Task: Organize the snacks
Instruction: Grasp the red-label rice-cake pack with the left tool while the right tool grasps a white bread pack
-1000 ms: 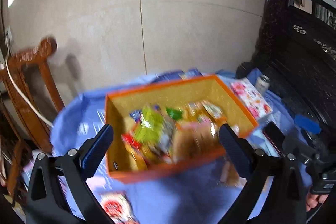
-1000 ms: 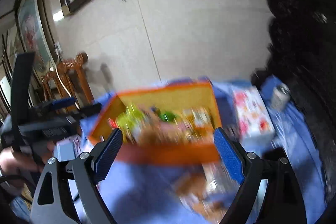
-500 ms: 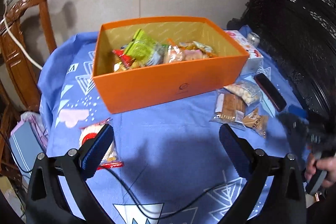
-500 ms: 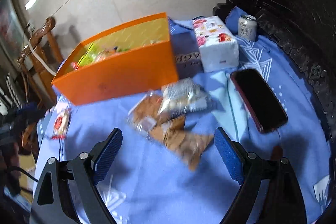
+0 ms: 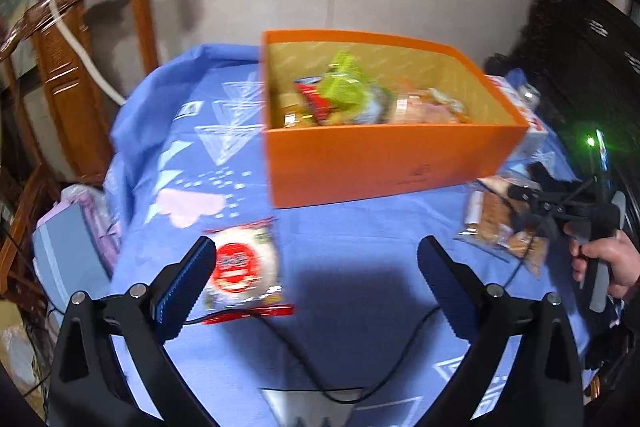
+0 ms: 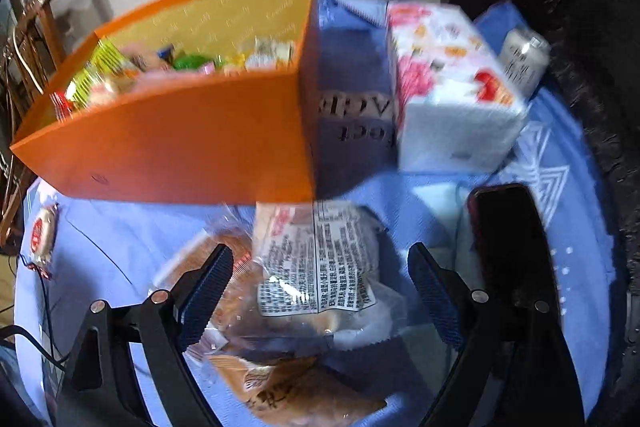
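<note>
Your right gripper (image 6: 320, 291) hangs wide open, a clear snack bag (image 6: 316, 263) between its fingers, ungripped. Your left gripper (image 5: 316, 279) also gapes, a red-labelled packet (image 5: 242, 267) just beside its left finger. Beyond both stands the orange box (image 5: 380, 163) of snacks.

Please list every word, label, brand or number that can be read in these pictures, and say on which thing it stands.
"ACE" and below it "TOC", large letters, partly hidden: on the dark box beside the orange box.
Repeated pale script: inside wall of the orange box, too blurred to read.
Dense black print: label of the clear snack bag, too small to read.
Characters on the red circle: round snack packet, blurred.
</note>
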Motion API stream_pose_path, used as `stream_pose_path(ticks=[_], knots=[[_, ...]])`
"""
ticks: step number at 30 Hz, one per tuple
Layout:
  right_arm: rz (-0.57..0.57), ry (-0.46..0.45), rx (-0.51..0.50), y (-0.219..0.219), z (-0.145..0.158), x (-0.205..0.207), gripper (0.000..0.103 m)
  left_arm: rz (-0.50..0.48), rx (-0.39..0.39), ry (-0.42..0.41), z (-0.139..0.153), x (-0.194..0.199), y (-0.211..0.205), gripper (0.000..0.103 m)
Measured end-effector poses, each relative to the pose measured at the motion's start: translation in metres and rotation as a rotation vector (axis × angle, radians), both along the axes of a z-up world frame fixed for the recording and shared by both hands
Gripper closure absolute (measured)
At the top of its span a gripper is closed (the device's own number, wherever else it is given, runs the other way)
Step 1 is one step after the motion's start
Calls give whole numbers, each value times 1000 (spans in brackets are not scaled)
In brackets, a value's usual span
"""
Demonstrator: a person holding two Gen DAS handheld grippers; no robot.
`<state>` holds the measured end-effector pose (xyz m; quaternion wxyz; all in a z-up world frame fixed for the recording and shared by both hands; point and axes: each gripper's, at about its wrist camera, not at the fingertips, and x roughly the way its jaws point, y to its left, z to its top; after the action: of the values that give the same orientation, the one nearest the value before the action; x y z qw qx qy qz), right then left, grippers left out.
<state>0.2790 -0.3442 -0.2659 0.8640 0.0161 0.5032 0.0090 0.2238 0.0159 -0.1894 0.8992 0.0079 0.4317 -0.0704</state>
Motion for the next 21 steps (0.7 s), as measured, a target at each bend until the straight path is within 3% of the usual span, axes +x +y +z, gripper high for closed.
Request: stream_pose_path(ticks=[2, 6, 8, 14, 21], knots=[[3, 21, 12, -1, -7, 2, 26, 45, 16, 6, -4, 2, 16, 4], [11, 13, 22, -3, -9, -4, 39, 119, 36, 35, -16, 7, 45, 4], [1, -5, 19, -4, -2, -9, 55, 142, 42, 58, -25, 9, 56, 4], [-26, -66, 79, -1, 28, -40, 60, 139, 58, 118, -54, 23, 57, 4], [-37, -114, 225, 19, 57, -77, 60, 134, 65, 163, -79, 40, 48, 4]])
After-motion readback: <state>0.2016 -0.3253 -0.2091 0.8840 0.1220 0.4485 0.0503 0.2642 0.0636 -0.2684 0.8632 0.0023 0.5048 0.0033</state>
